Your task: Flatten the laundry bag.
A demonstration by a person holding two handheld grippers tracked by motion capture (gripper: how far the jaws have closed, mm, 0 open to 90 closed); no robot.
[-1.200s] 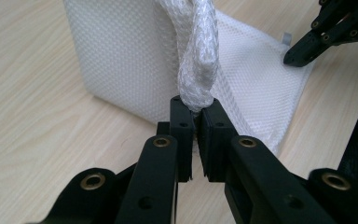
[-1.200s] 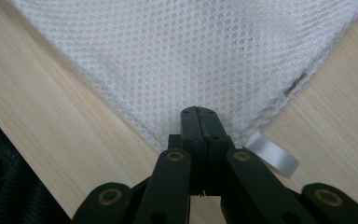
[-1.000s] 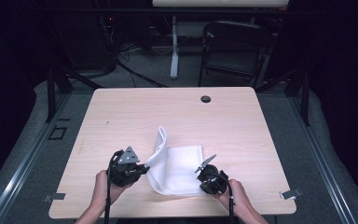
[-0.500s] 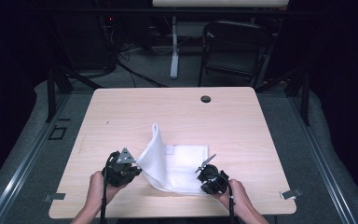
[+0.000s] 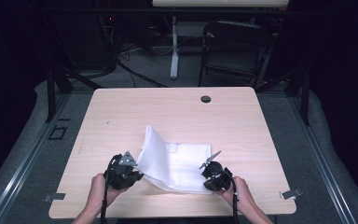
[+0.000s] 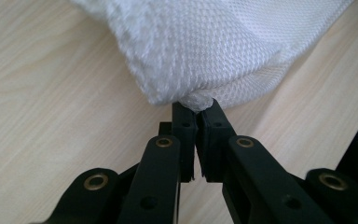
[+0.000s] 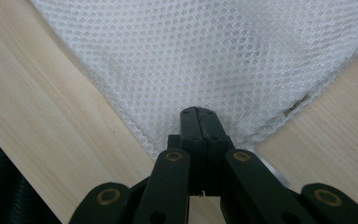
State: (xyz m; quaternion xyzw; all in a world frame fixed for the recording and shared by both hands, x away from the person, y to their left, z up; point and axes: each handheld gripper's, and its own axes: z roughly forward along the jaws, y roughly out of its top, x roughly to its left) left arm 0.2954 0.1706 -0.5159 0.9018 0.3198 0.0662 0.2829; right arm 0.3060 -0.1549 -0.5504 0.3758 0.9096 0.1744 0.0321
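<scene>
The high view looks forward and down over the whole desk (image 5: pixel 177 112) from the person's side. Each tool view rides close above the desk, facing along its jaws; all three share the cloth (image 5: pixel 177 163).

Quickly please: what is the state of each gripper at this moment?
Left gripper: closed, pinching a corner of the white mesh cloth.
Right gripper: closed on the cloth's near right corner.

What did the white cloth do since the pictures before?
The left side of the white cloth rose higher and now stands up as a tall flap, lifted by the left gripper that pinches its corner. The right gripper stayed near the table, clamped on the other near corner, and the cloth's right half stayed flat.
</scene>
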